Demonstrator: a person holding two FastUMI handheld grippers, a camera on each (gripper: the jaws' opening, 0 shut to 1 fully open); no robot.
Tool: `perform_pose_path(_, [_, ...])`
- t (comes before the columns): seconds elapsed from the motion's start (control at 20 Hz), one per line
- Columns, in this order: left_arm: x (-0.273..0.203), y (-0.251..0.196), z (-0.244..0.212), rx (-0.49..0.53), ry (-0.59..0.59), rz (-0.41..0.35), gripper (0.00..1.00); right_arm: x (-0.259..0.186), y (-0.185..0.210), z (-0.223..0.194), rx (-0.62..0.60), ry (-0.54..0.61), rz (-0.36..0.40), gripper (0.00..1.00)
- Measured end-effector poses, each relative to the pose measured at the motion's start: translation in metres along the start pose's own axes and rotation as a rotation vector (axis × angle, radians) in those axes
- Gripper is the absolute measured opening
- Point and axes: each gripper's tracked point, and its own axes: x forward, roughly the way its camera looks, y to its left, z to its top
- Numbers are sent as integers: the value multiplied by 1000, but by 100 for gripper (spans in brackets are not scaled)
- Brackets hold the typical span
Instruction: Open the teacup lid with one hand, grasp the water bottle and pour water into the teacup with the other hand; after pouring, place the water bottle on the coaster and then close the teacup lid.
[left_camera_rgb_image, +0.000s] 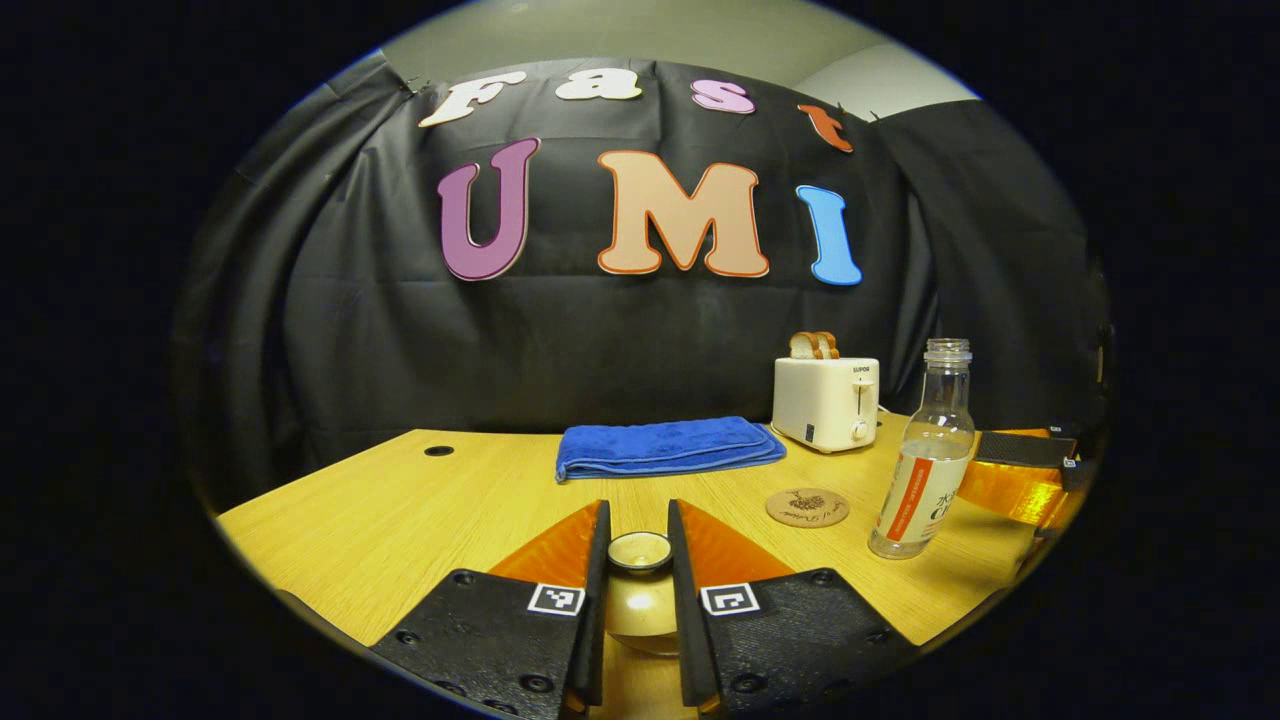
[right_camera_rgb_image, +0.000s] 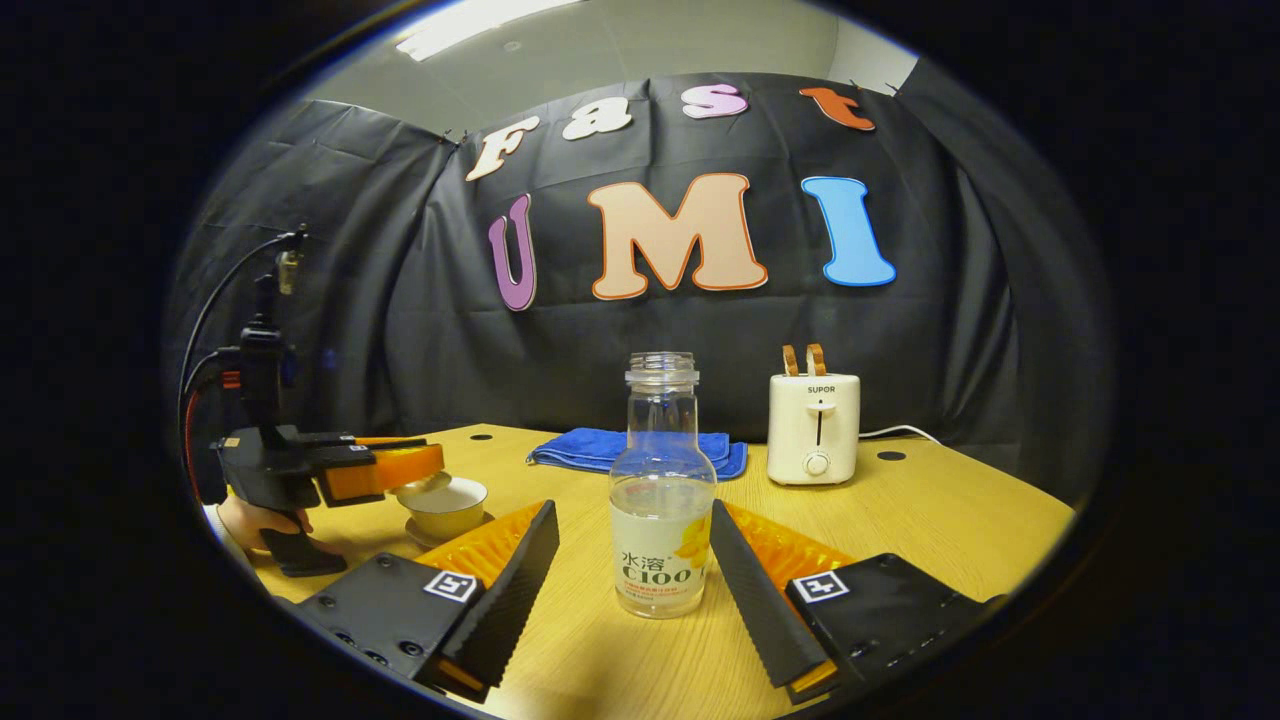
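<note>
Jaws: right gripper (right_camera_rgb_image: 632, 555) apart, water bottle (right_camera_rgb_image: 660, 490) upright between them — untouched | left gripper (left_camera_rgb_image: 638, 570) jaws close about the teacup lid (left_camera_rgb_image: 639, 549) knob, contact unclear | coaster (left_camera_rgb_image: 807, 507) beside bottle on surface (left_camera_rgb_image: 400, 510)

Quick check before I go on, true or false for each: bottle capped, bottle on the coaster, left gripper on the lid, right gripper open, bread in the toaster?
1. The water bottle is capped. False: its mouth is open.
2. The bottle stands on the coaster. False: it stands beside it on the table.
3. The left gripper closes on the teacup lid. True.
4. The right gripper is open around the bottle. True.
5. The toaster holds bread. True.
</note>
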Motion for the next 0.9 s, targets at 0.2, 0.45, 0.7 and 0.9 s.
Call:
perform_pose_path(0.2, [-14,20,2,1,-11,30,27,8,-7,-3,1,13,-26,97])
perform_pose_path(0.45, [-27,51,1,2,-12,89,27,23,-12,-10,0,61,-50,98])
perform_pose_path(0.7, [-37,79,1,4,-11,134,27,42,-14,-23,0,143,-53,97])
perform_pose_path(0.9, [-41,98,1,4,-11,155,28,56,-16,-31,-17,190,-71,97])
